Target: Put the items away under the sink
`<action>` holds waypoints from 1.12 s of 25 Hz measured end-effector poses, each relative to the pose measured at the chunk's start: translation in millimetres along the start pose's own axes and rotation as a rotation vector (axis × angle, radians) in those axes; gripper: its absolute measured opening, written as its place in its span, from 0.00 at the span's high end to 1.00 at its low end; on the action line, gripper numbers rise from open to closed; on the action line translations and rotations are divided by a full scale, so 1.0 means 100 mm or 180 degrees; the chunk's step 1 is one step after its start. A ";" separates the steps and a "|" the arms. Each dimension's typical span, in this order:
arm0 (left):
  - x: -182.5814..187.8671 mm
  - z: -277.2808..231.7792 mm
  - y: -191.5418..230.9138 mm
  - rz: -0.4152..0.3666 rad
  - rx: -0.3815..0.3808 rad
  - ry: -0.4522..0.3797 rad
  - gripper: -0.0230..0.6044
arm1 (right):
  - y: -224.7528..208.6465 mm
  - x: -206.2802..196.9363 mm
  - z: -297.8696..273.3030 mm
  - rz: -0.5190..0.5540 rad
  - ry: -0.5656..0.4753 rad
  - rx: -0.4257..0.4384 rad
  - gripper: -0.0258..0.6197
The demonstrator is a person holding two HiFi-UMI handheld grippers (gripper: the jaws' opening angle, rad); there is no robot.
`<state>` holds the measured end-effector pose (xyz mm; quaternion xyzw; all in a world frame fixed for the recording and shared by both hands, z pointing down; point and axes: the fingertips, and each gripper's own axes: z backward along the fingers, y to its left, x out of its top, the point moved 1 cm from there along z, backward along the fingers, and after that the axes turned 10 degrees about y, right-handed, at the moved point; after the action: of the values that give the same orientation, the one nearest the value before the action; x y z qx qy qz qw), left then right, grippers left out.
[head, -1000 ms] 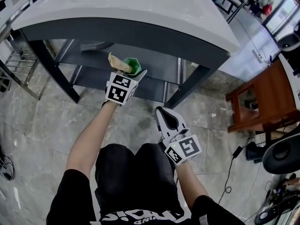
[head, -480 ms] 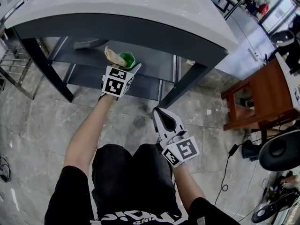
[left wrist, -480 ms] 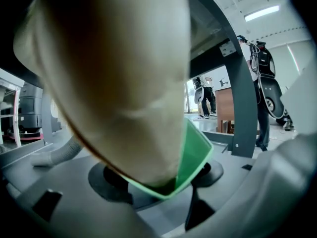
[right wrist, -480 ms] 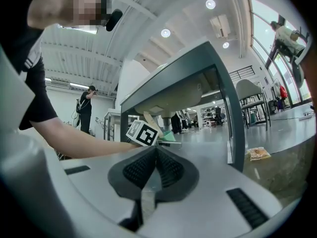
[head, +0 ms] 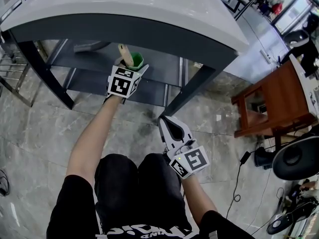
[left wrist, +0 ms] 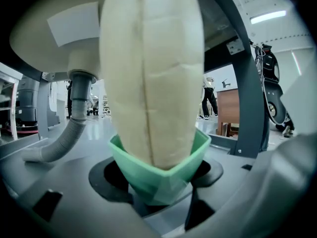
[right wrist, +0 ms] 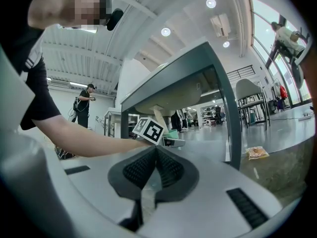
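The left tool [left wrist: 157, 205] is clamped on a green cup [left wrist: 163, 177] under the sink [head: 149, 9], with the cup's base hidden. The beige block [left wrist: 151, 73] inside it is cut off above. The right tool [right wrist: 155, 170] is pressed together on nothing.

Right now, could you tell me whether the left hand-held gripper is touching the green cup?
Touching. The left gripper view shows the left hand-held gripper closed on the green cup, with its jaws pressed against the cup's lower sides.
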<state>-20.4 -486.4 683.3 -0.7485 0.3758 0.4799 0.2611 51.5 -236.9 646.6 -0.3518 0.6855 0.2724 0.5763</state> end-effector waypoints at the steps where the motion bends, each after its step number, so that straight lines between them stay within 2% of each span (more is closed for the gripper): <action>1: 0.00 -0.01 0.01 0.0022 0.0010 -0.0010 0.45 | -0.01 0.00 0.01 0.0004 -0.0002 -0.0002 0.93; 10: 0.00 -0.06 0.04 0.0071 0.0196 0.0030 0.45 | -0.04 -0.06 0.05 -0.0022 0.0024 -0.0021 0.93; 18: 0.00 -0.10 0.06 -0.0007 0.0479 -0.0031 0.45 | -0.04 -0.15 0.05 -0.0057 0.0061 0.0003 0.93; 23: -0.05 -0.15 0.08 0.0011 0.0617 0.0152 0.45 | -0.04 -0.19 0.07 -0.0081 0.0077 0.0006 0.93; 28: -0.05 -0.16 0.09 -0.0014 0.0692 0.0150 0.45 | -0.10 -0.18 0.08 -0.0107 0.0068 -0.0030 0.93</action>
<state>-20.9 -502.3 693.8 -0.7277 0.4300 0.4180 0.3330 66.0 -233.5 663.5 -0.3689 0.6843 0.2622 0.5718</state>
